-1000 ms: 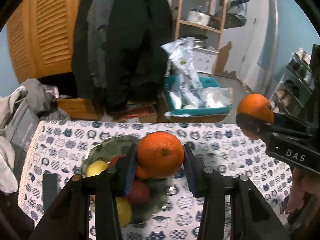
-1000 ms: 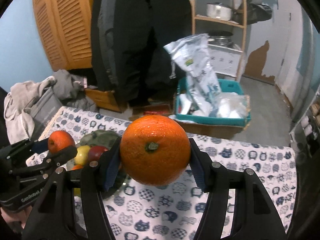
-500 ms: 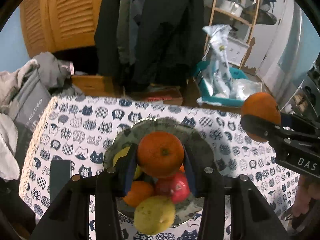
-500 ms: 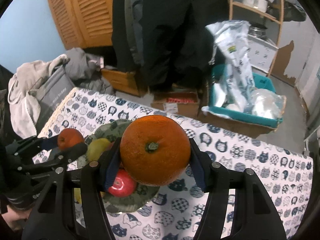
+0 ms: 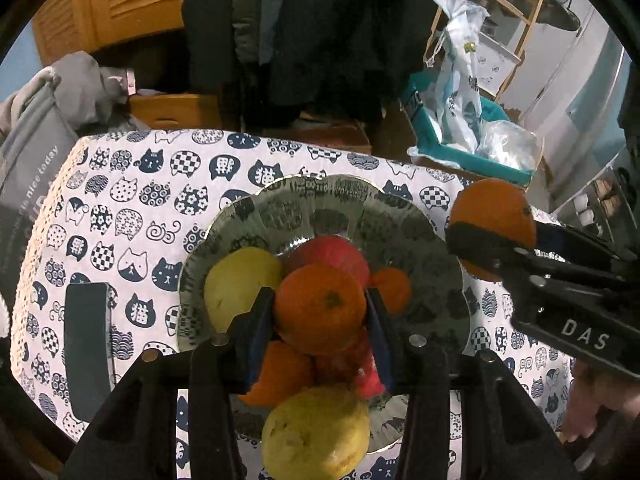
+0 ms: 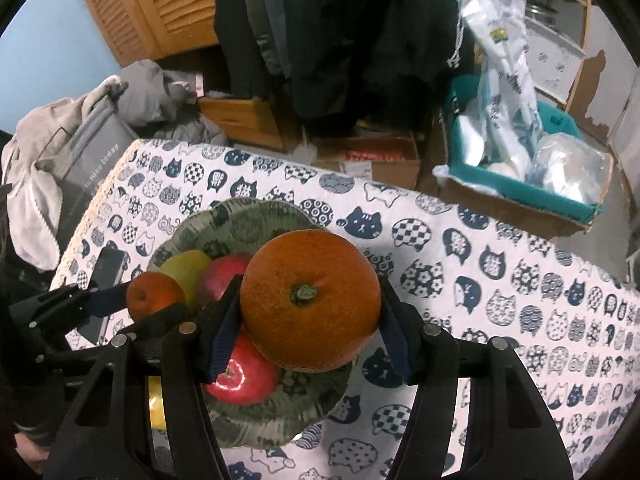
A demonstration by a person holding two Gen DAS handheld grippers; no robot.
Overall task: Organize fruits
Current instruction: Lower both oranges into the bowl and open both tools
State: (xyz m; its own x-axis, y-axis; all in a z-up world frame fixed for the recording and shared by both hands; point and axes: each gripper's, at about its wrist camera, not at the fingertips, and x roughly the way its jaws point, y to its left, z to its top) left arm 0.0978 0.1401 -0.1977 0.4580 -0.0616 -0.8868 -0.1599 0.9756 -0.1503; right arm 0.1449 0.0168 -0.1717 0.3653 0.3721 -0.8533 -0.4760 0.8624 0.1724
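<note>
My left gripper (image 5: 320, 312) is shut on a small orange (image 5: 320, 308) and hangs over a patterned grey-green bowl (image 5: 320, 200). In the bowl lie a yellow fruit (image 5: 236, 280), a red apple (image 5: 332, 250), another small orange (image 5: 390, 288) and a yellow fruit (image 5: 316, 436) at the near rim. My right gripper (image 6: 310, 304) is shut on a large orange (image 6: 310, 300) above the bowl's (image 6: 244, 220) right side. The right wrist view also takes in a red apple (image 6: 242, 380) and the left gripper (image 6: 132, 304) with its small orange (image 6: 154, 296). The right gripper (image 5: 492, 236) with the large orange (image 5: 494, 208) enters the left wrist view at right.
The table carries a white cloth with cat prints (image 6: 480, 280). A dark phone (image 5: 86, 348) lies left of the bowl. Beyond the far edge are hanging coats (image 5: 320, 20), cardboard boxes, a teal bin with bags (image 6: 520, 152) and a grey bag with clothes (image 6: 80, 152).
Both grippers have come down and forward with their oranges, from above the near table to over the bowl. The bowl and its fruit now fill much more of both views.
</note>
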